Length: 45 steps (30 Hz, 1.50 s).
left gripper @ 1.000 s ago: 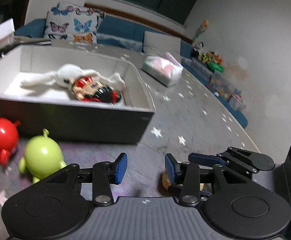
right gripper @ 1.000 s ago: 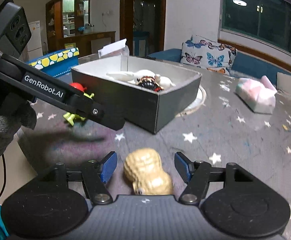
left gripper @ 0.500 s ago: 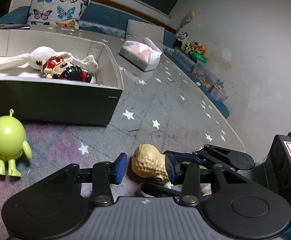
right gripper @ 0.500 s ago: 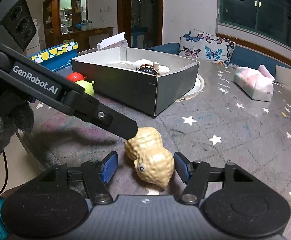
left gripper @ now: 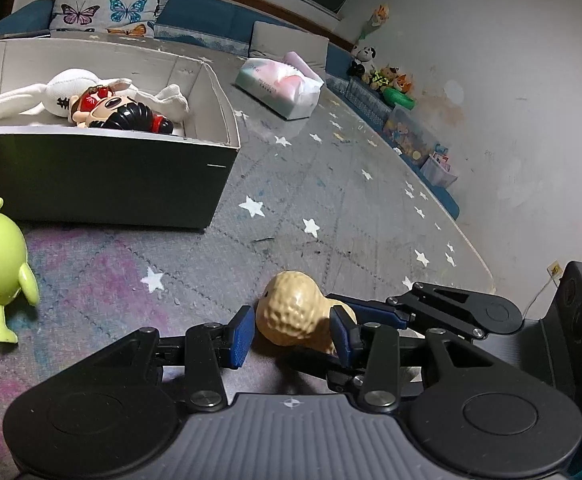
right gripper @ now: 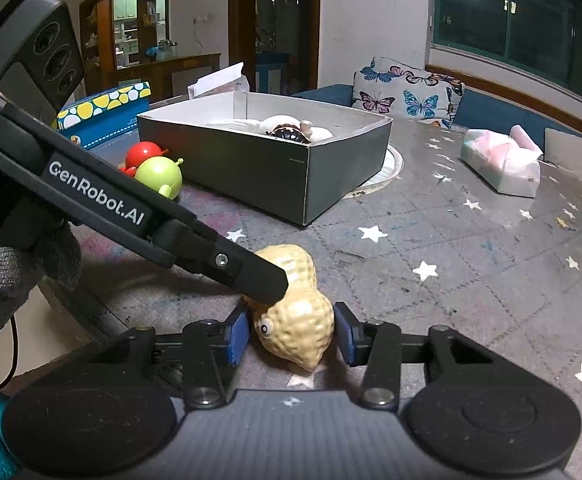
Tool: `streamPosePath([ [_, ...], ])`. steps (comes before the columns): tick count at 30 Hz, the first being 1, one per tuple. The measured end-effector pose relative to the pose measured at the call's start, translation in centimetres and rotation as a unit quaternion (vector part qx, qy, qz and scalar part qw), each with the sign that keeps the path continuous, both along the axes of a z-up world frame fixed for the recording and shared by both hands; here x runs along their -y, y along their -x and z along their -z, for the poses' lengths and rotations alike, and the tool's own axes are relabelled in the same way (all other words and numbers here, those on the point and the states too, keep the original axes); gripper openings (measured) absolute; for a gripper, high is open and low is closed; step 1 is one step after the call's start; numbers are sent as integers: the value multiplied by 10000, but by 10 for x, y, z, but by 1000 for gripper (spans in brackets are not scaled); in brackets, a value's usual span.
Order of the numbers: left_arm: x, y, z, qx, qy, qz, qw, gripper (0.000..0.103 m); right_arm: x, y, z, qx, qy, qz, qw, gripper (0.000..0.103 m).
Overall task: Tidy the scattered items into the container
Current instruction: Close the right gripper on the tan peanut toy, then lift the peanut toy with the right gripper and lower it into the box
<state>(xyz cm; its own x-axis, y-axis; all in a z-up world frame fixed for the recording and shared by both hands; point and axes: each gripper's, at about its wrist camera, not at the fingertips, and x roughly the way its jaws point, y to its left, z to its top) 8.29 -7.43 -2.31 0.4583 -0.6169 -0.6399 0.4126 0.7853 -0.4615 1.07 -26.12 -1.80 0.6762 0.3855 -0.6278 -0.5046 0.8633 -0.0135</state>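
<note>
Background stuff from where I'm sitting: there's a butterfly-print cushion [right gripper: 405, 90] on the blue sofa [left gripper: 215, 10] at the far edge of the grey star-patterned table [left gripper: 331, 200], and a soft pack of tissues [left gripper: 281, 86] lying on the table off to the right. Over against the white wall I can see a row of small plush toys [left gripper: 383, 76] above some clear storage bins [left gripper: 415, 136], plus a blue box with yellow spots [right gripper: 103, 114] on the other side.

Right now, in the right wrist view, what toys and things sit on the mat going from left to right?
Red toy → green toy → peanut toy → tissue pack.
</note>
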Motion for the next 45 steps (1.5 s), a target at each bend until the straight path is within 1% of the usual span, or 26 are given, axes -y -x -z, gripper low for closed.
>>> streamPosePath([
  [5,1,2,0,95,-29,15,9999,42,0,1,0,6,12,13,10000,42],
  [7,1,2,1,121,-39,0,9999,39,0,1,0,5,2,27,10000,42],
  [11,-3,2,1,85,19,-5,10000,38,0,2,-1,-3,-3,24,10000,42],
  [12,-4,3,0,105,10,-8,9999,36,-1,2,-1,1,5,19,10000,42],
  [17,-7,5,-1,131,-7,-52,9999,36,-4,2,-1,0,10,-32,10000,42],
  [18,-8,5,0,95,14,-76,9999,36,-5,2,-1,-5,6,-40,10000,42],
  [19,-9,4,0,46,38,-96,9999,38,-6,2,-1,-8,2,-50,10000,42],
  [23,-15,2,2,-73,105,-137,9998,38,-10,1,-1,-6,17,-109,9999,42],
  [26,-18,4,-1,-14,130,-159,9998,38,-12,0,-4,26,42,-161,9999,42],
  [30,-26,6,-14,136,196,-235,9994,37,-17,0,-15,169,56,-268,9995,42],
  [35,-41,6,-44,522,214,-419,9975,37,-30,-8,-42,526,33,-462,9975,42],
  [40,-63,-12,-71,820,259,-780,9932,38,-54,-35,-67,877,95,-743,9933,42],
  [45,-90,-38,-86,949,251,-1205,9878,38,-83,-72,-83,953,66,-1046,9899,42],
])
